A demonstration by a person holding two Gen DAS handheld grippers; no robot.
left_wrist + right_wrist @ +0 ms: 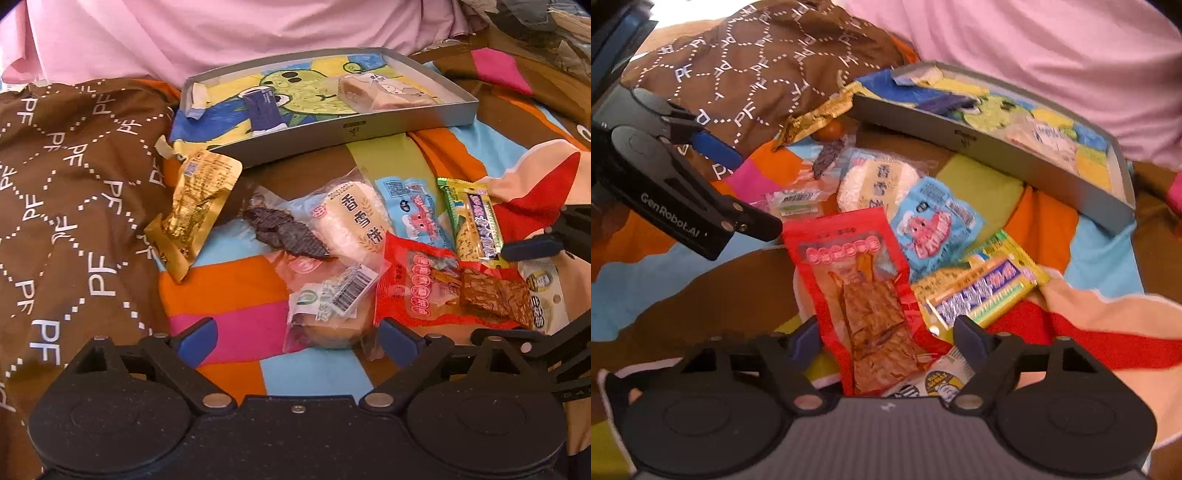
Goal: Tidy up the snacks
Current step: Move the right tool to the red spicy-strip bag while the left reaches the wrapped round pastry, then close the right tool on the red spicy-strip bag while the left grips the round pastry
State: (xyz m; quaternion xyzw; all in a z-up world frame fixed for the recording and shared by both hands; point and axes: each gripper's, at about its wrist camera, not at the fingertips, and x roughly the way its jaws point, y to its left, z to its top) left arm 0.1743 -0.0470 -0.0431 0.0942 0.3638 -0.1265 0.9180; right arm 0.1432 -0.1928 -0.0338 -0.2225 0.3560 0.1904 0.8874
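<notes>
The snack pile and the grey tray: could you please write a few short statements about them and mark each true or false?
1. The grey tray already holds at least two items. True: a dark blue packet and a pale wrapped snack lie in it.
2. The red packet lies between the right tongs' open fingers. True.
3. The gold packet is inside the tray. False: it lies on the cloth, outside the tray's near left corner.
4. The left tongs are clamped shut on the light blue packet. False: they are open, with a clear-wrapped bun between their fingers.
5. The green-and-yellow packet sits beside the red one. True.
</notes>
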